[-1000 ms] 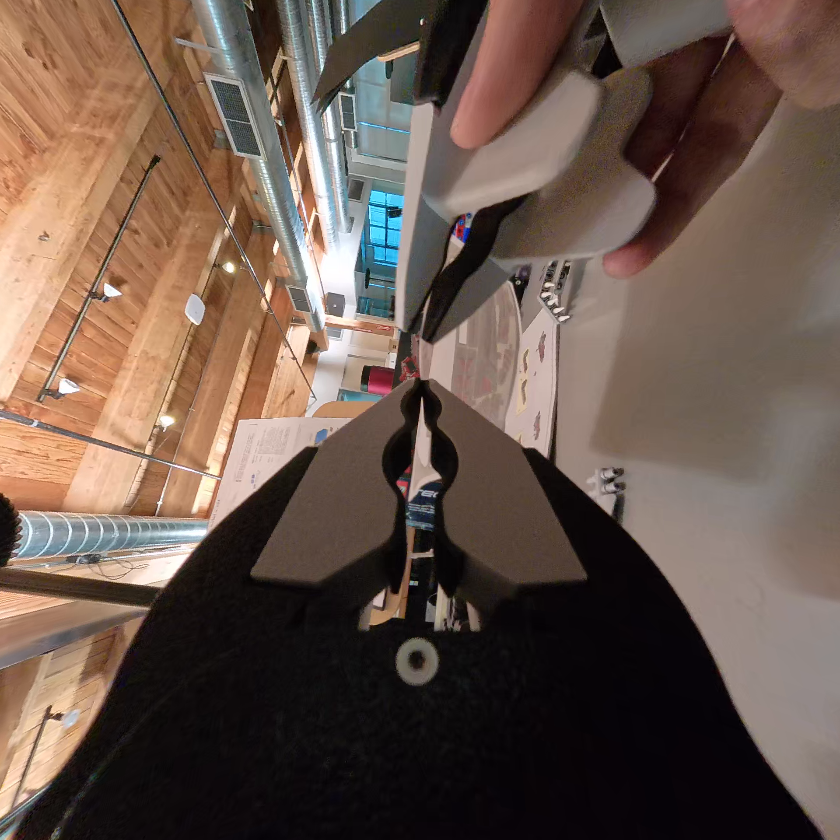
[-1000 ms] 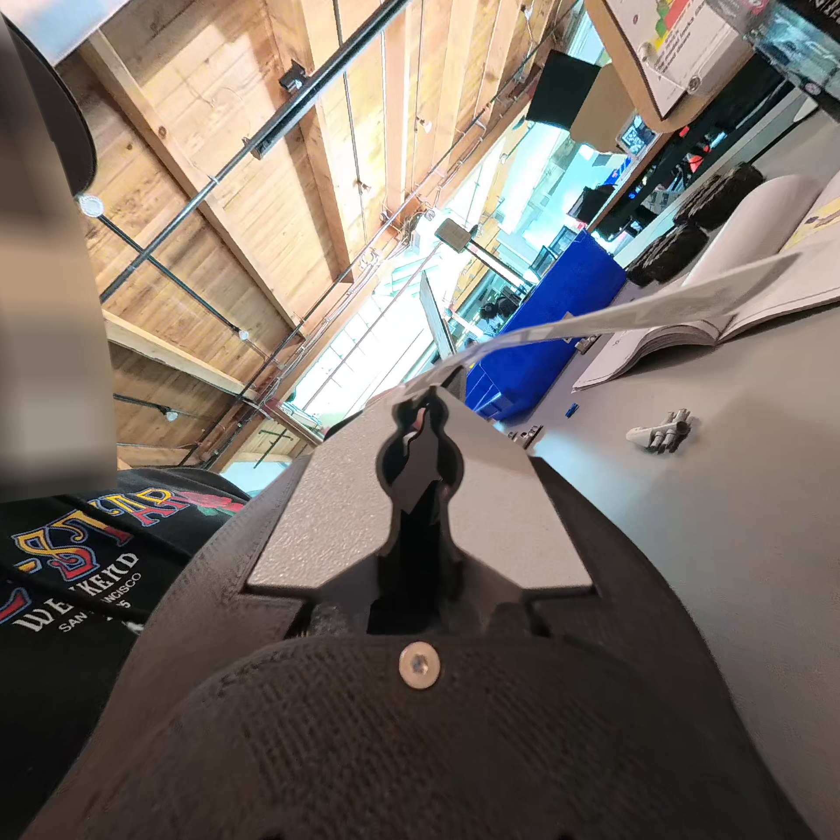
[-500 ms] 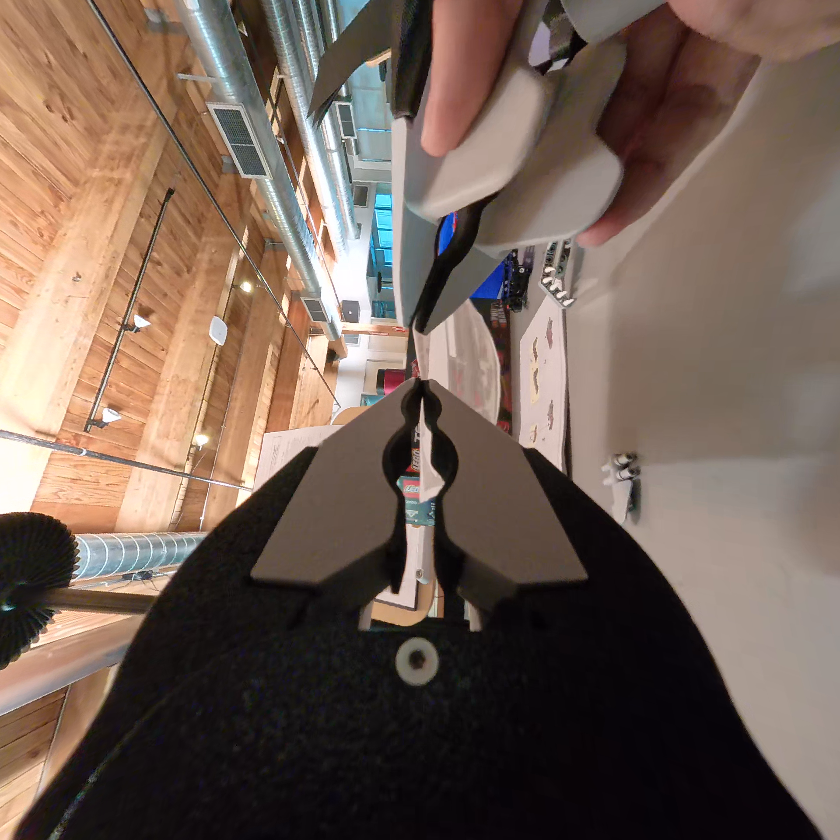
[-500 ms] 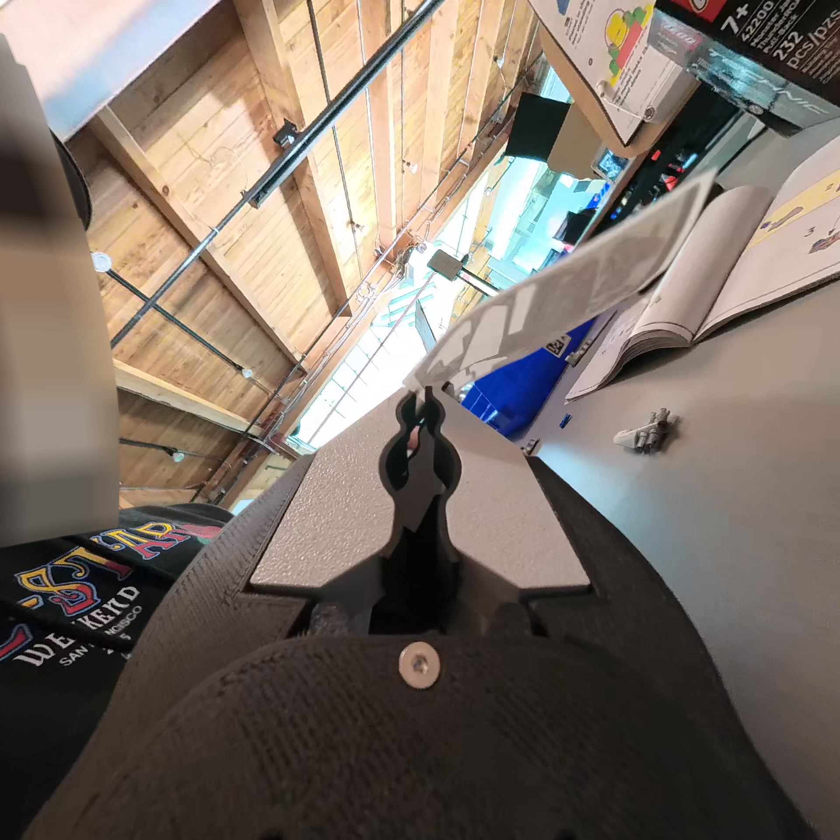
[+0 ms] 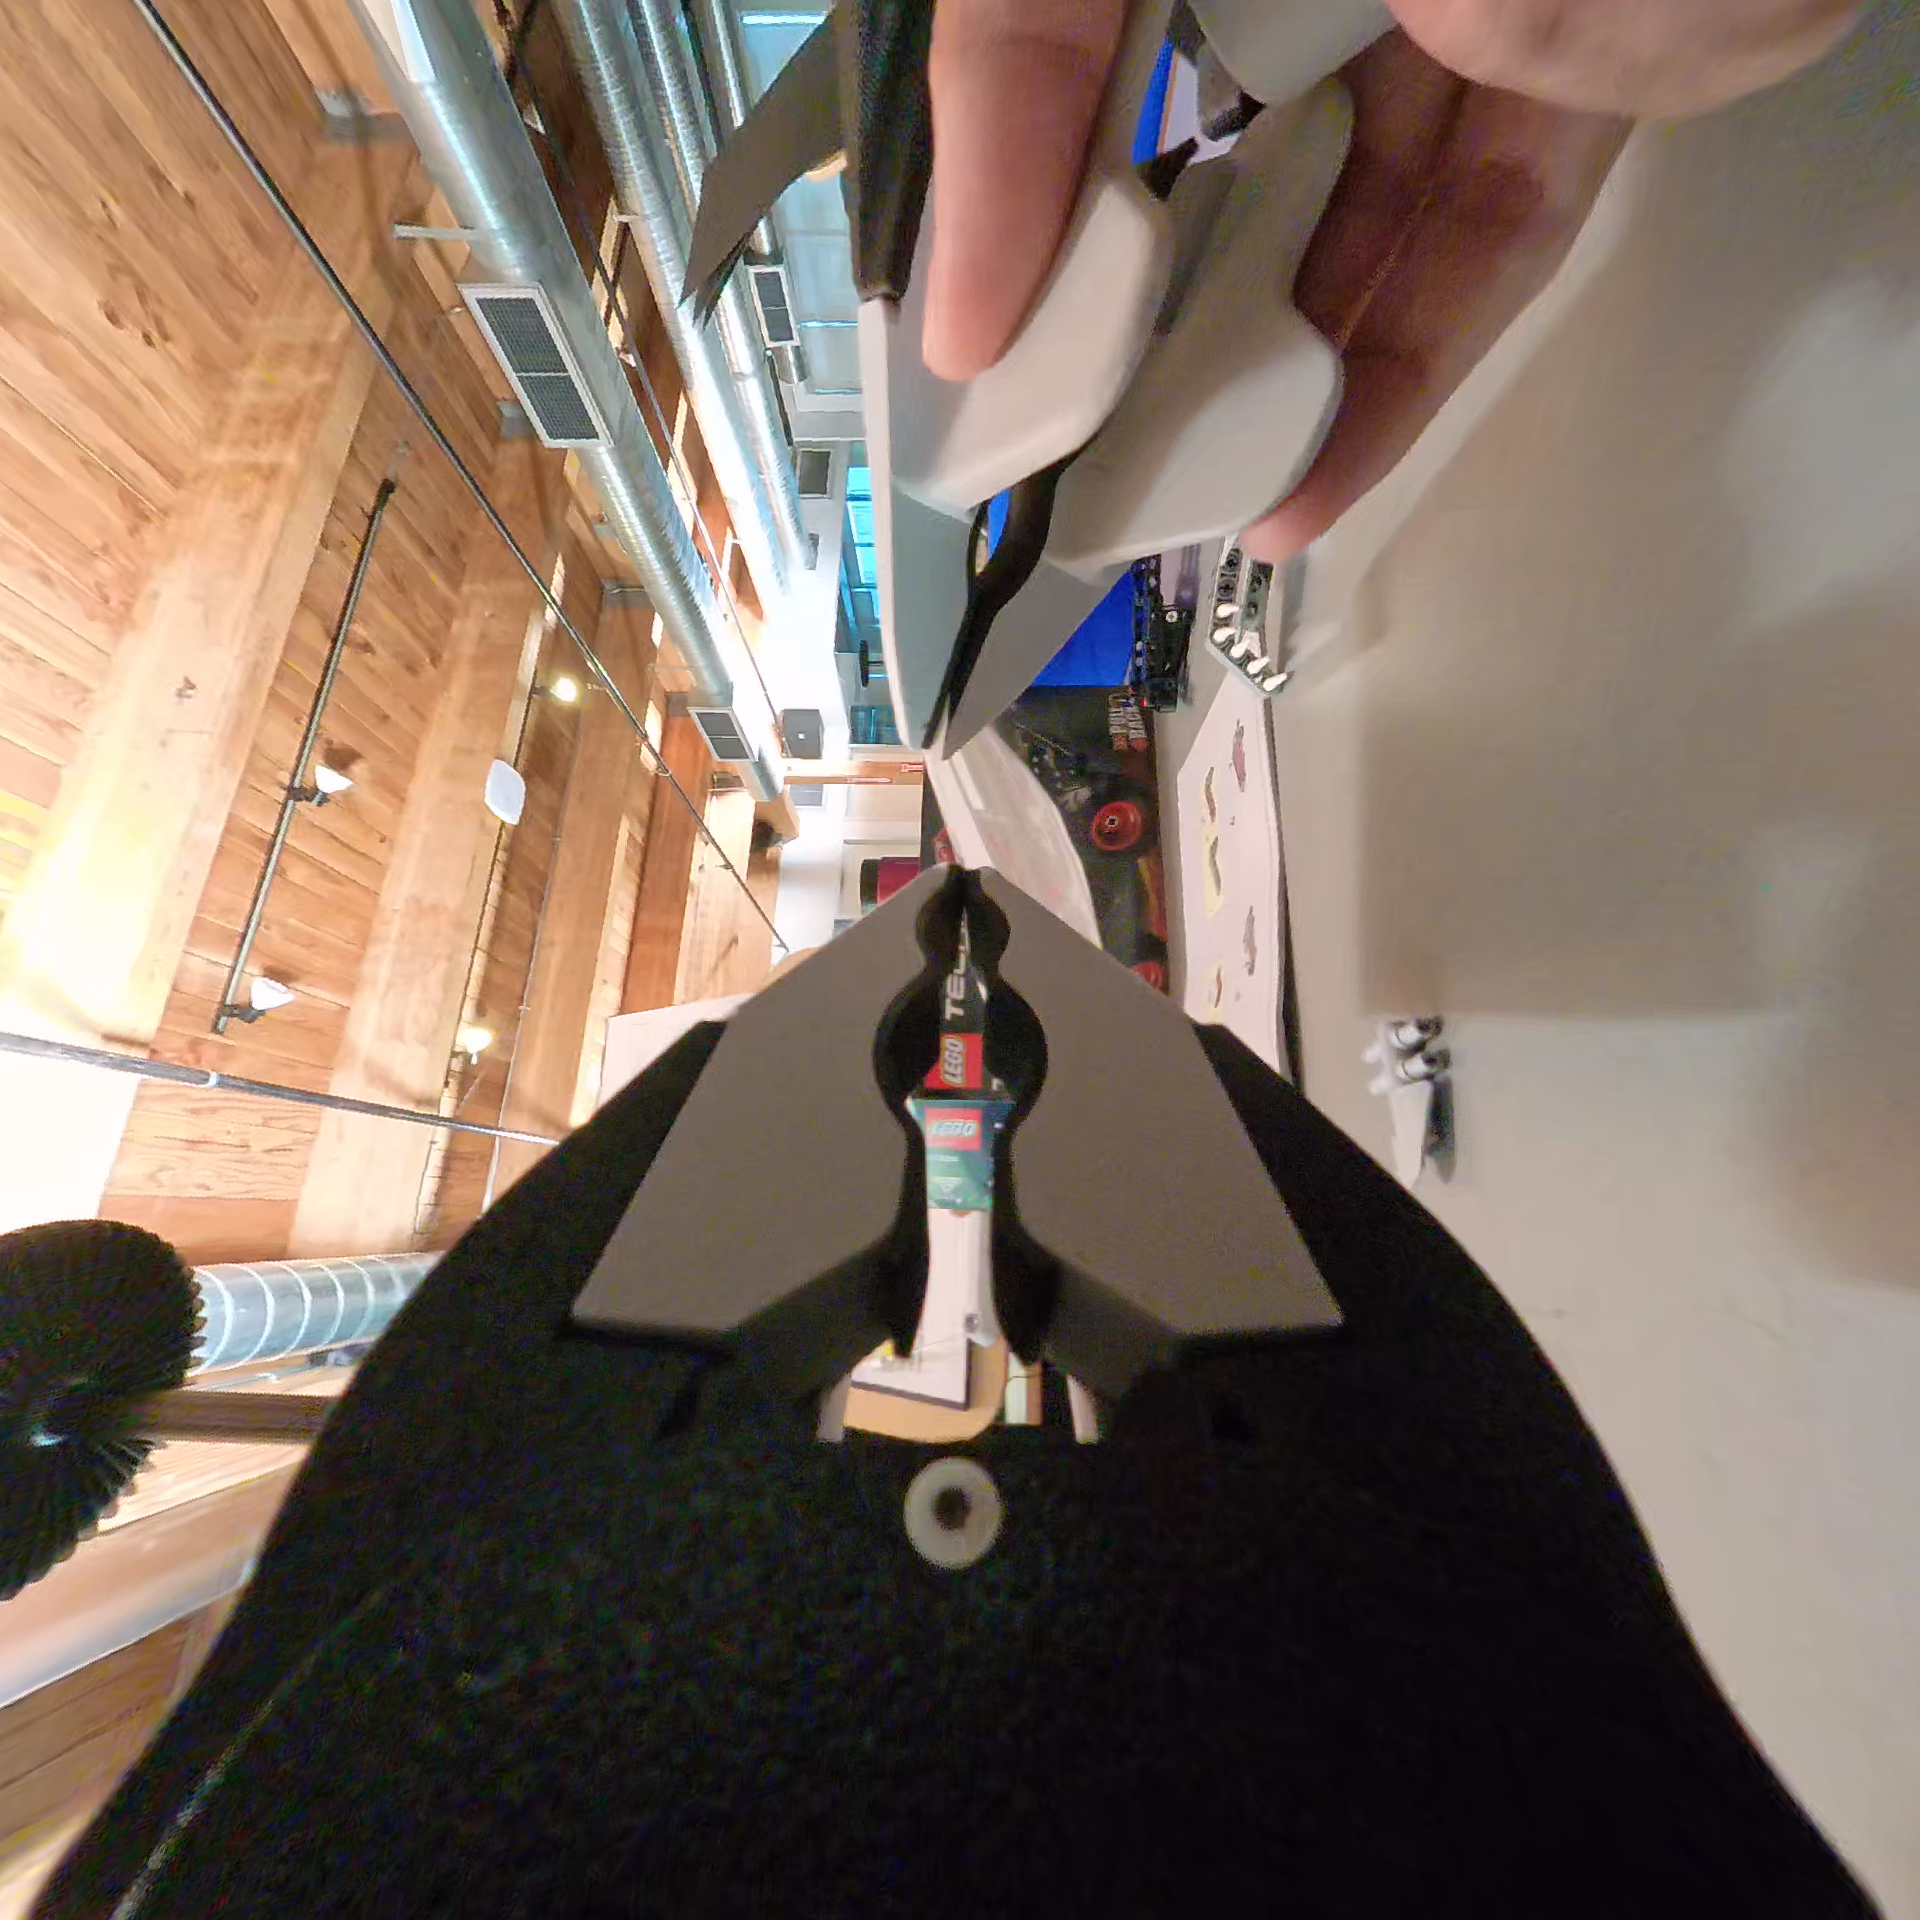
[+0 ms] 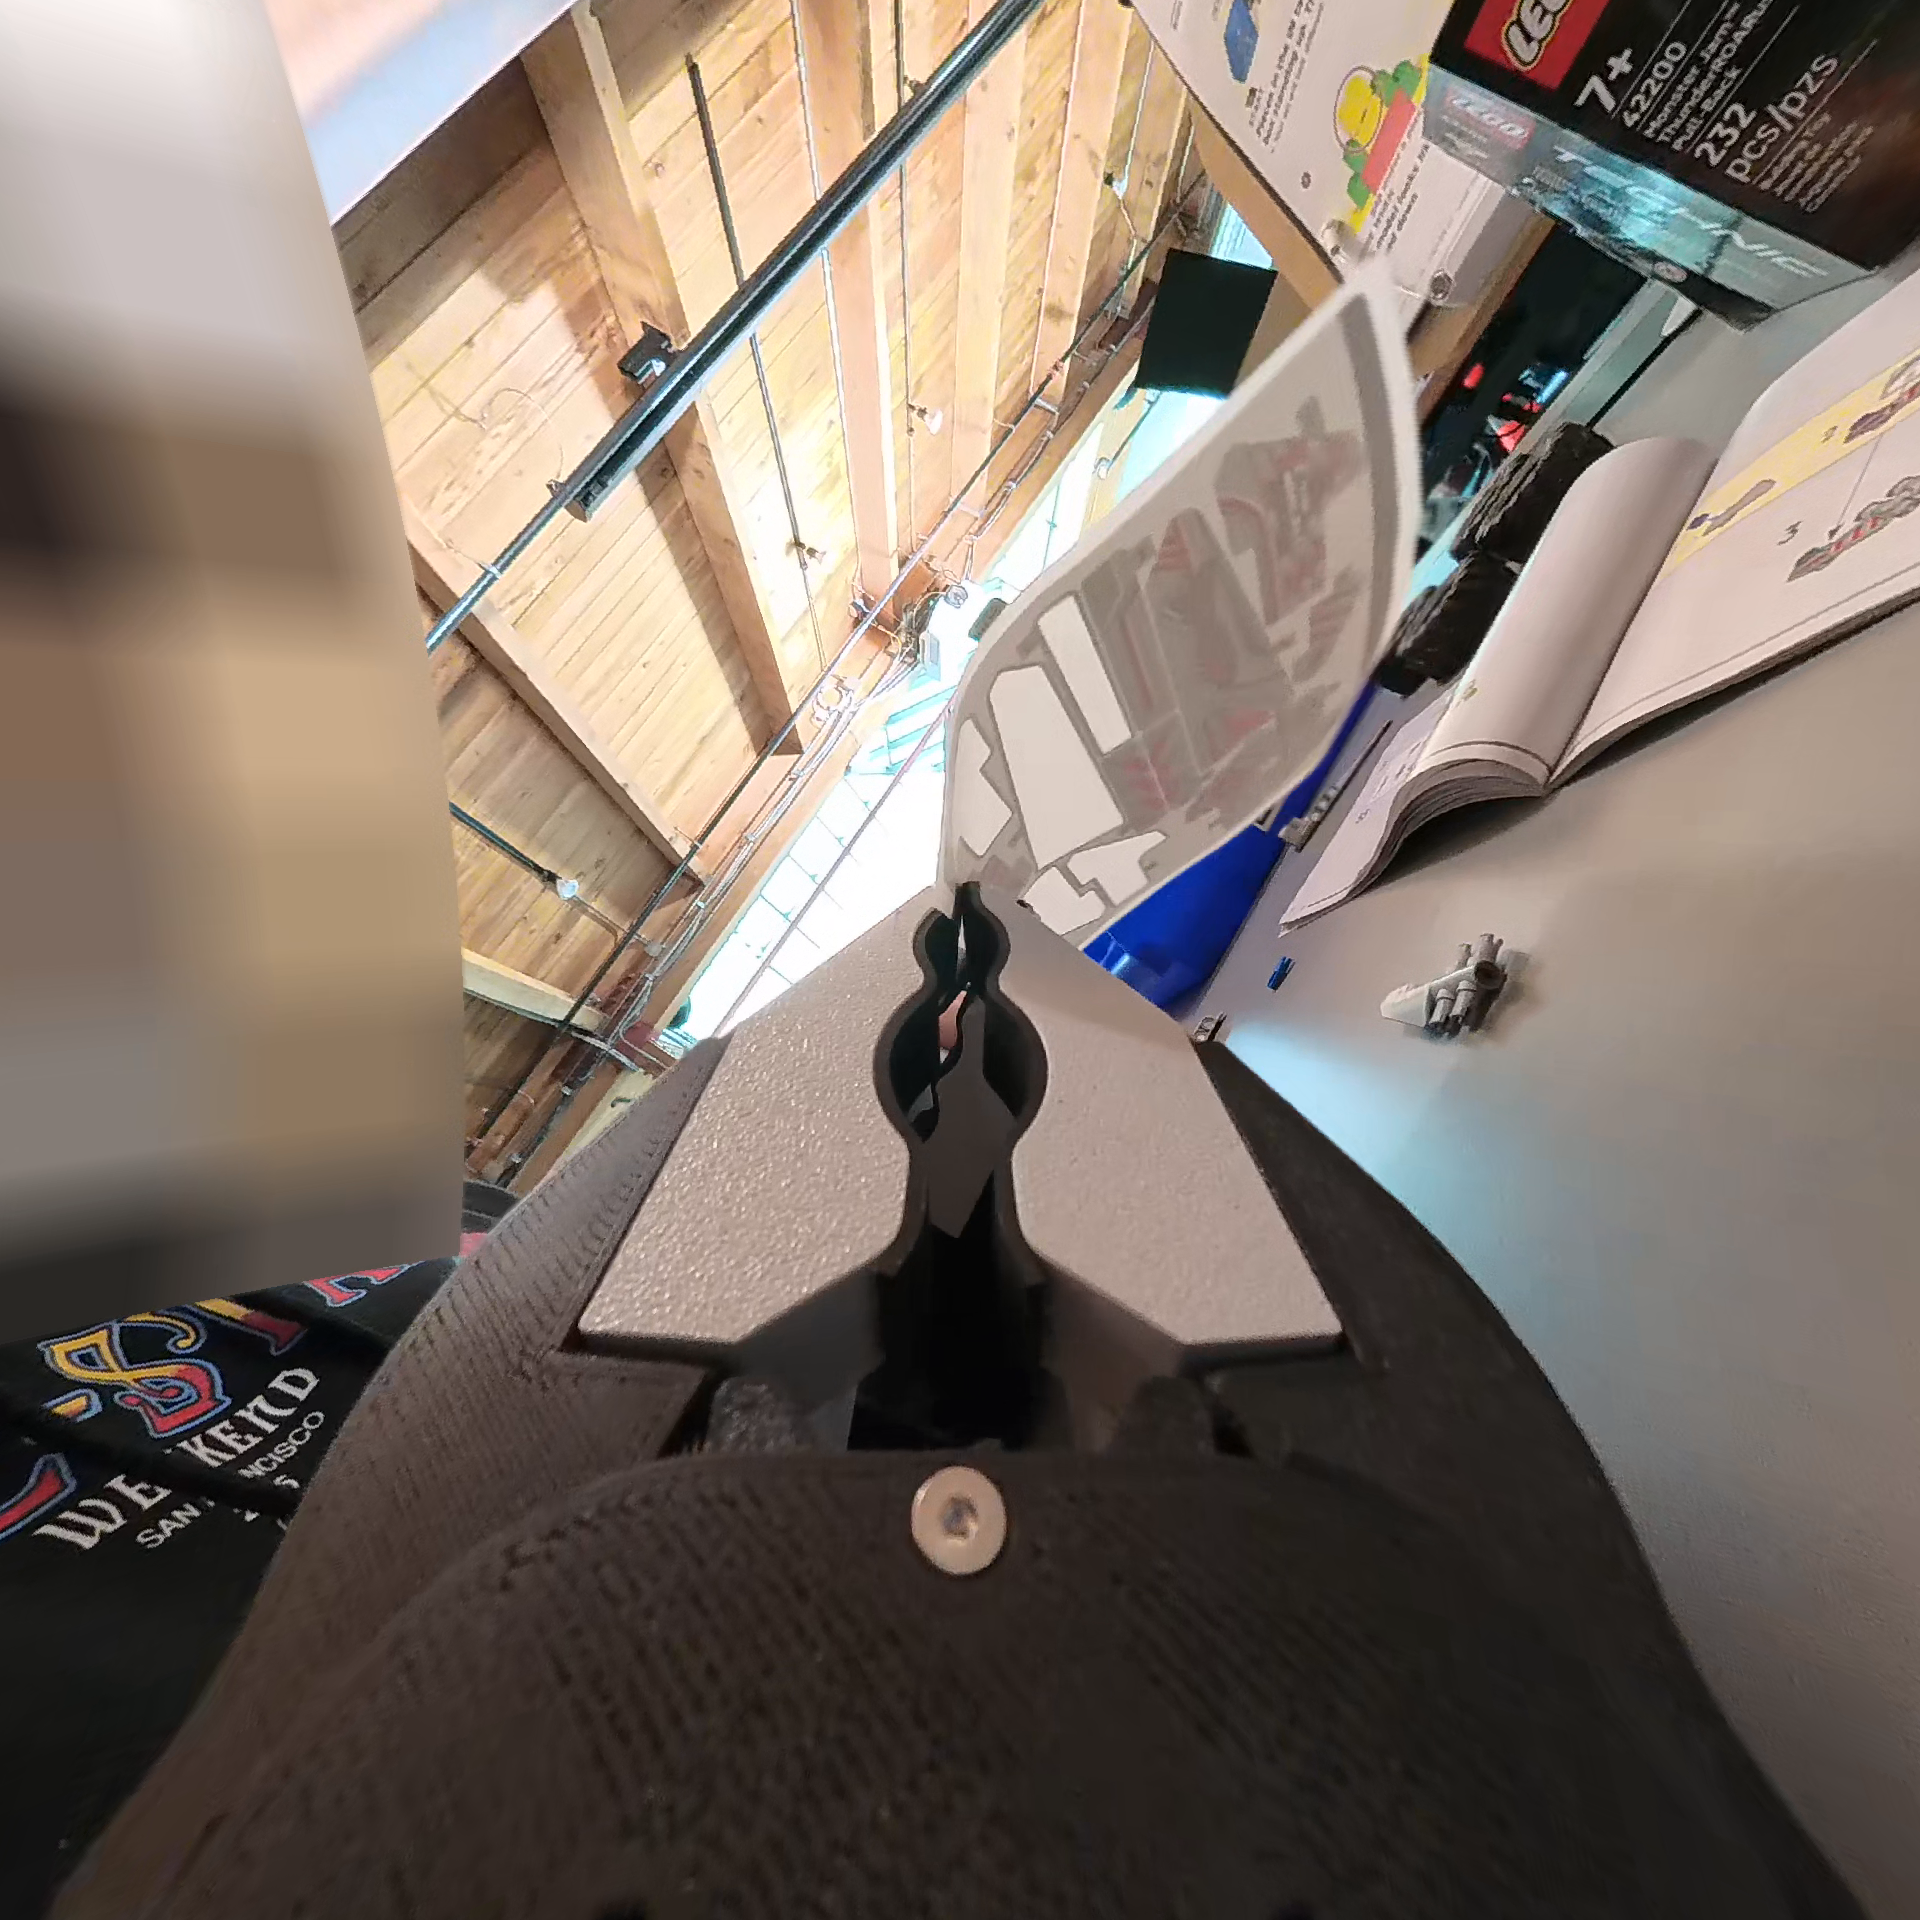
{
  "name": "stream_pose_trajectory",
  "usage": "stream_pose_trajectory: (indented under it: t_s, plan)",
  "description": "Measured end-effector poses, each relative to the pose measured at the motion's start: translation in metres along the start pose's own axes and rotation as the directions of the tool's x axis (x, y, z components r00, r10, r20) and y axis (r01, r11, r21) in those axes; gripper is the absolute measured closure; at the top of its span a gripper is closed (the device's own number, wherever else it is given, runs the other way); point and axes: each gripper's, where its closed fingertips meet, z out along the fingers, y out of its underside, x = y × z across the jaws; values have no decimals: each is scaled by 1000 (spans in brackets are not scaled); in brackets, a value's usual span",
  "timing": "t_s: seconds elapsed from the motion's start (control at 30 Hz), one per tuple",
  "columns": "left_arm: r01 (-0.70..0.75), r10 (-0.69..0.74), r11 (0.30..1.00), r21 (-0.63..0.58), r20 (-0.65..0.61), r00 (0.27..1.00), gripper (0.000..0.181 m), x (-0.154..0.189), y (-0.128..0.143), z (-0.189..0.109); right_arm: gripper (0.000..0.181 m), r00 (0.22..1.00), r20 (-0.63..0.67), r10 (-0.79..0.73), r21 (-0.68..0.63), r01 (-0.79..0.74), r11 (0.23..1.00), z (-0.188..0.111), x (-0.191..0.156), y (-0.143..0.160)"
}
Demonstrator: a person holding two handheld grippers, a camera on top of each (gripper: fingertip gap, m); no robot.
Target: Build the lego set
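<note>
My right gripper (image 6: 966, 904) is shut on a corner of a grey and red sticker sheet (image 6: 1195, 644), held up in the air above the table. In the left wrist view the right gripper (image 5: 935, 743) points down at my left gripper (image 5: 961, 883), with a hand (image 5: 1403, 260) squeezing its handle. The sheet (image 5: 997, 831) curves down from it to the left gripper's tips. The left jaws are closed. I cannot tell whether they pinch the sheet's edge. A small white and grey lego assembly (image 6: 1449, 997) lies on the table; it also shows in the left wrist view (image 5: 1408, 1081).
An open instruction booklet (image 6: 1662, 644) lies on the grey table (image 6: 1662, 1299). Behind it stand the black lego box (image 6: 1662, 135), black tyres (image 6: 1496, 520) and a blue bin (image 6: 1195, 925). Grey lego parts (image 5: 1247, 634) lie far off. Less than 4 cm separates the two grippers' tips.
The sticker sheet has swung from edge-on to nearly face-on in the right wrist view. Both views have turned towards the box and booklet. Both grippers stay shut.
</note>
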Motion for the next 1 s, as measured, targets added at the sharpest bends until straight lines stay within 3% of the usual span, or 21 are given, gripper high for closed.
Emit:
stream_pose_trajectory:
  t_s: [0.1,0.2,0.27,0.37,0.47,0.57,0.7,1.0]
  plan:
    - [92,-92,996,-3,-62,994,177,8,3,1,181,1000,0,-14,3,14,1000,0,0,-1]
    - [350,-343,937,-3,-203,917,163,17,4,1,181,998,-30,-53,4,54,999,0,2,-2]
    - [577,-545,817,3,-325,773,161,16,-4,-3,181,997,-35,-69,7,70,998,0,2,-4]
    - [843,-762,536,-42,-454,462,161,0,-16,-8,181,995,-48,-92,-5,92,996,0,3,-2]
    - [949,-848,293,-116,-489,203,168,-14,-15,-9,181,991,-51,-128,-26,126,992,2,3,3]
    - [965,-865,166,-205,-501,43,168,-12,-11,-8,181,981,-58,-188,-54,185,981,3,2,6]
    - [951,-846,119,-286,-530,-54,170,-4,-16,-10,181,964,-39,-264,-93,259,961,6,-3,11]
    - [950,-832,97,-297,-548,-86,170,-3,-18,-11,181,957,21,-290,-113,291,950,8,-9,15]
